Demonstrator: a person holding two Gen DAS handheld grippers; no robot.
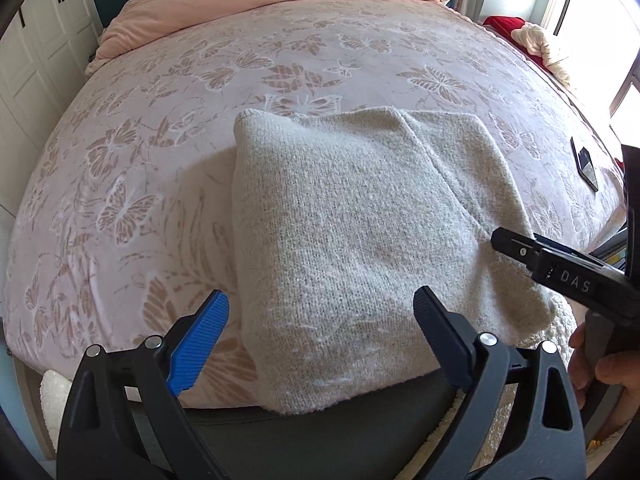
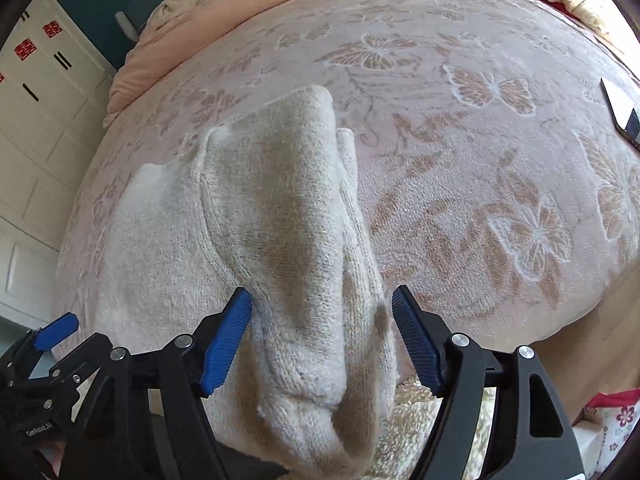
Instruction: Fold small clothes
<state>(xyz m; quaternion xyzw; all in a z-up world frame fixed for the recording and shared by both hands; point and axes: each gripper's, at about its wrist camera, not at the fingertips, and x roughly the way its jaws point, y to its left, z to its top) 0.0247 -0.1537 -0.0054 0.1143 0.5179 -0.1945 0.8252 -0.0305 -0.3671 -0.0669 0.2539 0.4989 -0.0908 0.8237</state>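
Bed (image 1: 160, 128): both hand-held grippers gape level over sweater (image 1: 340, 220).

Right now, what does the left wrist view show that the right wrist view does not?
Only the left wrist view shows the person's hand on the right hand-held gripper. Only the right wrist view shows red paper cutouts on the white cupboard and a floral box. Both show the folded beige knitted garment, pink butterfly bedspread, dark phone and open left hand-held gripper.

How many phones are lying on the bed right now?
1. A dark phone lies flat on the butterfly bedspread near its right edge, beyond the folded knit garment. Others could be hidden under the garment.
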